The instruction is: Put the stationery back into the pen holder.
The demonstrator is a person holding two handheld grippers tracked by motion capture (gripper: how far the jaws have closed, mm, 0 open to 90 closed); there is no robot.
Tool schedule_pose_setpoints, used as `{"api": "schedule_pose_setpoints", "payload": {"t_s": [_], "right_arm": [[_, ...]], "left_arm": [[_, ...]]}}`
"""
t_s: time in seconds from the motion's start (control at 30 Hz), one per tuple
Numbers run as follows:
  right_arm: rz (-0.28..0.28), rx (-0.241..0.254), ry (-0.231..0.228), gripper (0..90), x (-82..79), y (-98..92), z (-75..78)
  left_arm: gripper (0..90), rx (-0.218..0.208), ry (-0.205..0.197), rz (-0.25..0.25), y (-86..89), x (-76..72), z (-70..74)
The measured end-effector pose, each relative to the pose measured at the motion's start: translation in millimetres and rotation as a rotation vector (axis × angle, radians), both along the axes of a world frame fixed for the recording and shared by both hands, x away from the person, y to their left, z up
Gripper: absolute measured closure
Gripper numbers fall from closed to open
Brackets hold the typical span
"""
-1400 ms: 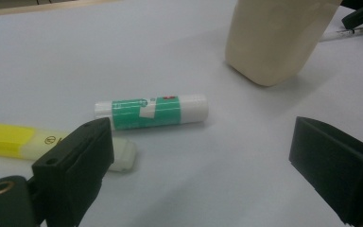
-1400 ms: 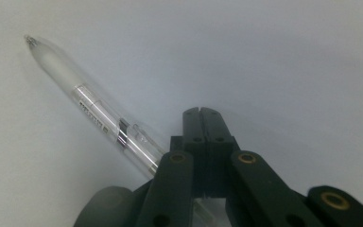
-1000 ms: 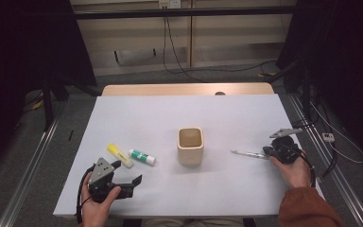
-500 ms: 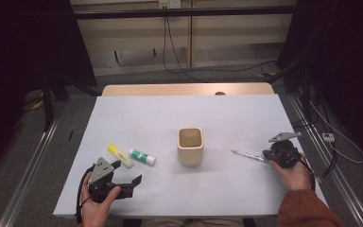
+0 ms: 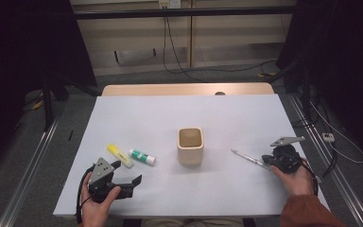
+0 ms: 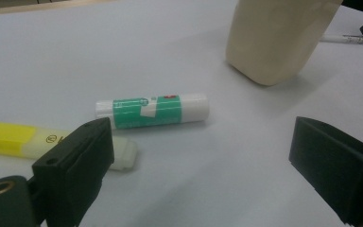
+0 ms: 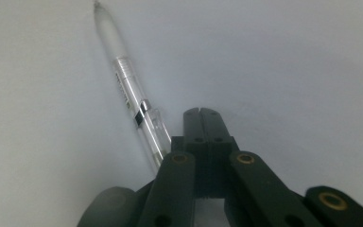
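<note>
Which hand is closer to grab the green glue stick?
Left. The left tongs are open and point at the green glue stick just ahead. The right tongs are shut beside the pen, beyond the cup.

Beige cup point(image 5: 190, 145); green-white glue stick point(image 6: 152, 111); yellow highlighter point(image 6: 9, 138); clear pen point(image 7: 131, 97).

A tan square cup point(image 5: 190, 145) stands upright near the middle of the white tabletop point(image 5: 170, 113), a little toward the near edge. A green-and-white glue stick point(image 5: 142, 157) lies on its side left of the cup, and a yellow highlighter point(image 5: 119, 155) lies just beside it, nearer the left edge; the two are close but apart. A bare wooden strip point(image 5: 170, 90) runs along the far edge. Beyond it, black cables point(image 5: 194, 71) trail across the floor before a low cabinet point(image 5: 217, 28).
</note>
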State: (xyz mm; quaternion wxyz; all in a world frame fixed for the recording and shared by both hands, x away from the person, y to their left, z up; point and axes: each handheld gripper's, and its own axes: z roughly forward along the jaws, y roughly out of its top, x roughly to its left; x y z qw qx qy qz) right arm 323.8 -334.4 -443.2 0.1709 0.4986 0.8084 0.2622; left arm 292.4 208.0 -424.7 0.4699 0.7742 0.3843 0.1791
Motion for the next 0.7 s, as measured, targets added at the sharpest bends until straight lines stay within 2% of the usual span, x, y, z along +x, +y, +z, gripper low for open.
{"api": "schedule_pose_setpoints", "payload": {"t_s": [0.13,0.27,0.37,0.43,0.57,0.63,0.7], "right_arm": [[0.014,-0.007,-0.007,90.0,-4.1,2.0,0.0],[0.017,0.018,-0.005,90.0,-3.3,-1.2,-0.4],[0.022,0.014,-0.014,90.0,-1.6,-3.0,-0.1],[0.016,0.022,-0.013,83.0,-0.4,-3.6,0.1],[0.019,0.046,-0.051,74.6,-0.7,-6.7,6.3],[0.04,0.066,-0.085,68.4,-1.3,-7.2,10.8],[0.085,0.089,-0.12,58.2,-1.8,-4.7,15.0]], "left_arm": [[7.3,-0.002,0.005,0.001,-0.8,0.2,-0.5],[7.3,0.0,0.0,-0.002,-0.6,-0.1,0.1],[7.3,-0.002,0.007,-0.001,-0.4,0.6,-0.6],[7.3,0.0,0.005,-0.003,-0.5,0.4,-0.3],[7.3,-0.001,0.004,-0.002,-0.5,0.3,-0.2],[7.3,-0.002,0.007,-0.002,-0.6,0.6,-0.5],[7.3,-0.001,0.004,0.0,-0.6,0.4,-0.3]]}}
